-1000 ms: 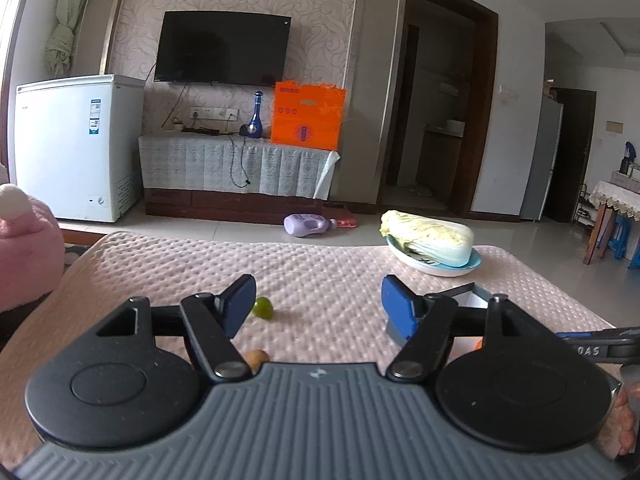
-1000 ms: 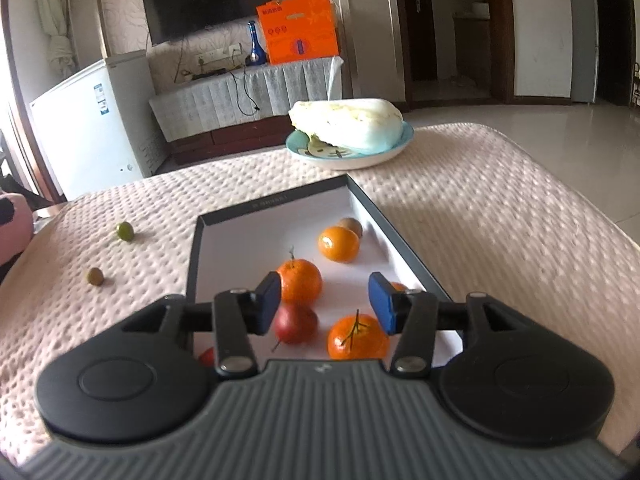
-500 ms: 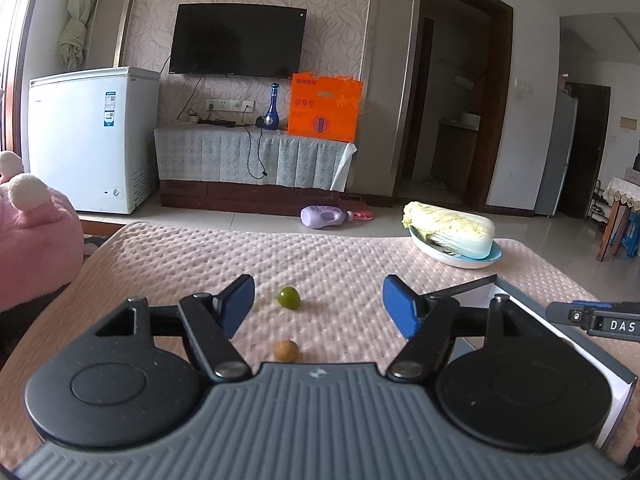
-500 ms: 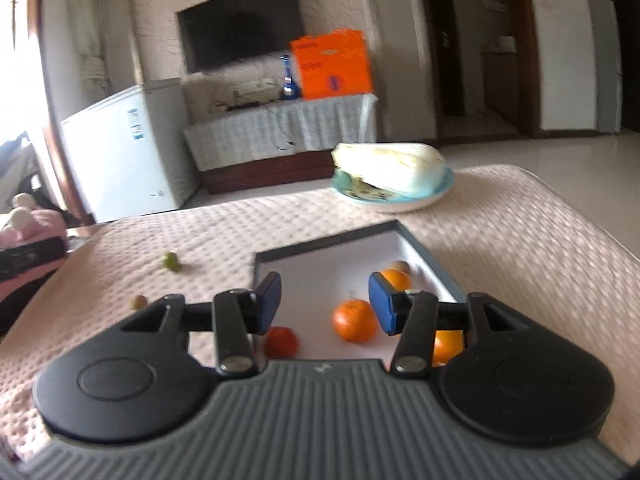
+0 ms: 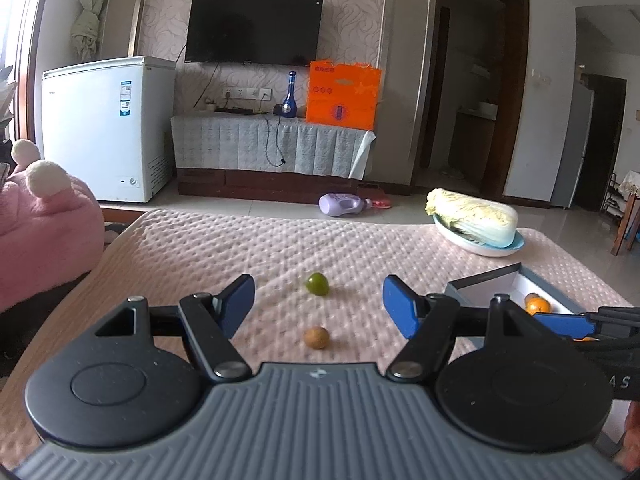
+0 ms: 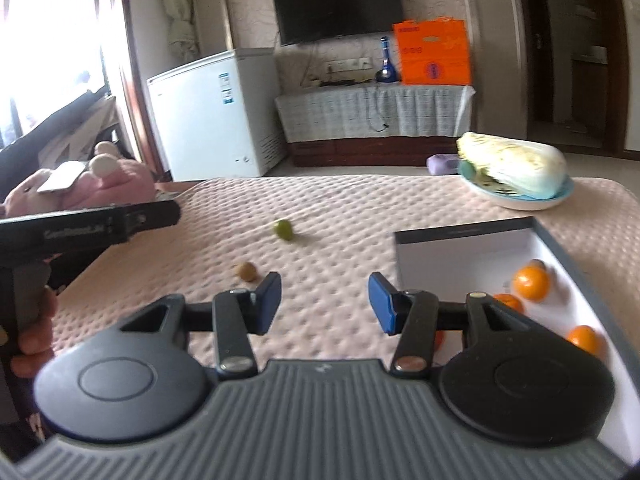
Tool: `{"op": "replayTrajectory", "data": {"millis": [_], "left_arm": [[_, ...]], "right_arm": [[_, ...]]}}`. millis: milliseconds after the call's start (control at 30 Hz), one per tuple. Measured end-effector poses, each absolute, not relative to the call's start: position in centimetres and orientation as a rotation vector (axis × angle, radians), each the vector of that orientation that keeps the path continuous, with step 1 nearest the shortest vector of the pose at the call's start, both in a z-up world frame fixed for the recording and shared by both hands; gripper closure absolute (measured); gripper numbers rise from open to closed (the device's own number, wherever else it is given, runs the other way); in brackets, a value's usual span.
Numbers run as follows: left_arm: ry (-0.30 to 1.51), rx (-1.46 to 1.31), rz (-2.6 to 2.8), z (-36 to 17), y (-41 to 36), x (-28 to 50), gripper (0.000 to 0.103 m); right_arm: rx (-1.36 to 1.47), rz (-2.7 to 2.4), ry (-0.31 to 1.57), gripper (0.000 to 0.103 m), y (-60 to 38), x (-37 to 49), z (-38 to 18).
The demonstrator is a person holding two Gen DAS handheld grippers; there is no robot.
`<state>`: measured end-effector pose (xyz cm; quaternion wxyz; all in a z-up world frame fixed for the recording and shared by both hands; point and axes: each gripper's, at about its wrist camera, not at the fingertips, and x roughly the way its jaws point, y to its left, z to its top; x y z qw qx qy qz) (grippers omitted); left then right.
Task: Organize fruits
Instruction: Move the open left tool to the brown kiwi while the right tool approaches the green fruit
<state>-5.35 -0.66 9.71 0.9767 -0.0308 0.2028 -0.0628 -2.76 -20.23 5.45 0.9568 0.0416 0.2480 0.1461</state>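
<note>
Both loose fruits are small and round, so a pad nudging one off-centre could, I judge, send it rolling across the quilted cloth point(image 5: 248, 248) — away from the box point(image 6: 460, 256). The left gripper point(image 5: 318, 306) has its jaws wide apart, empty, framing the green fruit point(image 5: 317, 284) and brown fruit point(image 5: 316, 337). The right gripper point(image 6: 324, 304) stands apart too, empty. About 3 oranges point(image 6: 531, 282) — blurred — lie in the box.
</note>
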Motion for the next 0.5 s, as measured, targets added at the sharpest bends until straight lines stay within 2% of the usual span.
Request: {"op": "replayTrajectory", "data": {"millis": [500], "left_arm": [[0.517, -0.051, -0.036, 7.3, 1.4, -2.7, 0.028]], "right_arm": [[0.054, 0.375, 0.56, 0.052, -15.0, 1.3, 3.6]]}}
